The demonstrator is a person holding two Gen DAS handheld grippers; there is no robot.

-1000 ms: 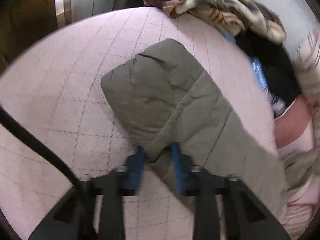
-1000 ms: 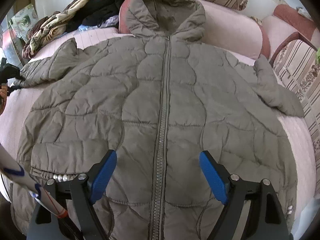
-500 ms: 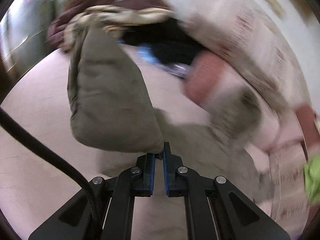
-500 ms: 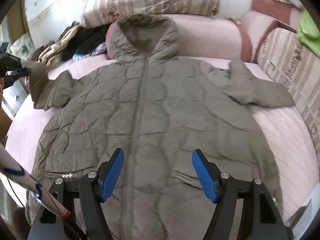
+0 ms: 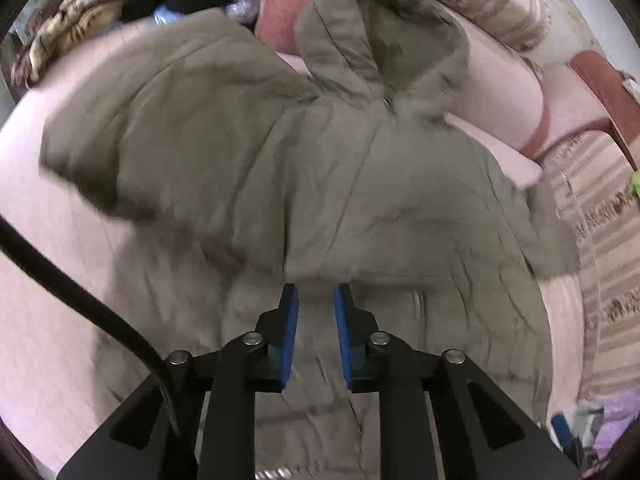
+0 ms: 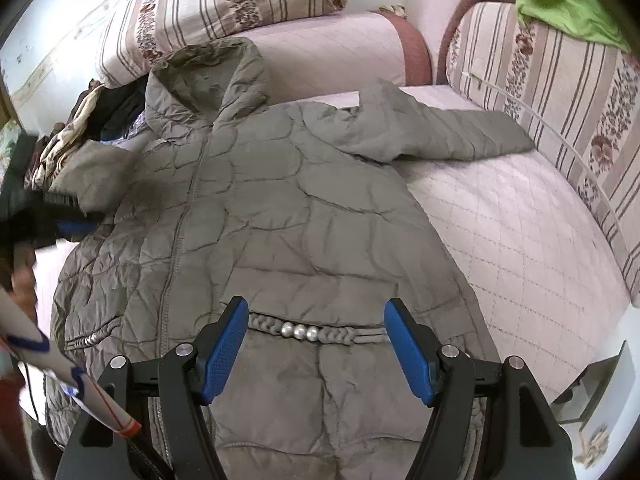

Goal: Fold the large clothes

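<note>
An olive quilted jacket (image 6: 304, 216) lies zipped and front up on the pink bed, its hood (image 6: 208, 76) toward the pillows. One sleeve (image 5: 192, 128) is folded in over the chest. My left gripper (image 5: 316, 300) hovers at that sleeve's cuff edge. Its jaws are opening, and no cloth is pinched between the blue pads. In the right wrist view that left gripper (image 6: 72, 220) shows blurred at the left edge. The other sleeve (image 6: 440, 132) lies spread out to the side. My right gripper (image 6: 316, 320) is open over the pearl-trimmed pocket, holding nothing.
Striped floral cushions (image 6: 560, 112) line the back and right side of the pink quilted bed (image 6: 500, 240). A pile of other clothes (image 6: 80, 120) lies at the far left corner. A green cloth (image 6: 560, 4) is draped over the cushions at top right.
The left gripper swung the sleeve from the bedside in over the jacket's chest, then its shut jaws parted and let go. The right gripper drifted from the zipper to the pocket trim.
</note>
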